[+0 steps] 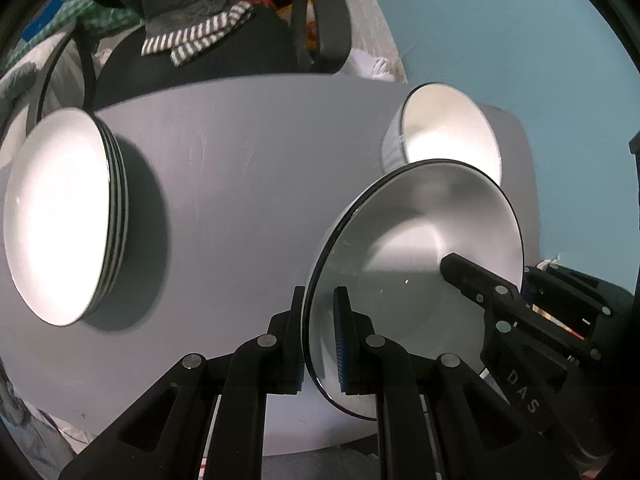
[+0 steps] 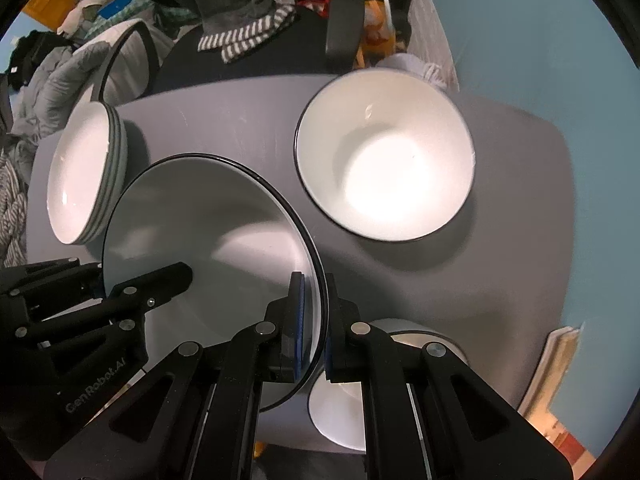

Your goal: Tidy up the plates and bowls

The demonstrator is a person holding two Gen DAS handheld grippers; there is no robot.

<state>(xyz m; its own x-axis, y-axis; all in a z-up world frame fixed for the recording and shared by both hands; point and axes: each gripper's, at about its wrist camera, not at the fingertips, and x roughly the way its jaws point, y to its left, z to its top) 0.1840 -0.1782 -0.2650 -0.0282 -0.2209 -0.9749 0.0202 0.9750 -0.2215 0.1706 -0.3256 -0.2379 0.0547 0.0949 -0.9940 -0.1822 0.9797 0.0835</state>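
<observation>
A white plate with a dark rim is held above the grey bench, gripped at opposite edges by both tongs. In the left wrist view it fills the lower right of the frame; the left tongs are closed narrowly on its near rim, one blue-padded finger inside the plate and the other outside. The right tongs are seen at the far right of that frame, reaching onto the opposite side of the plate.

In the right wrist view the same plate is seen left of centre, with the right tongs clamped on its right rim and the left tongs entering from the lower left.

A stack of white plates rests on the bench at the left, well apart from a deep white bowl at the upper right. A second bowl is partly hidden beneath the right tongs at the bottom of the frame.

Beyond the bench a dark chair with a striped cloth draped on it is seen at the top, and a blue floor at the right.
</observation>
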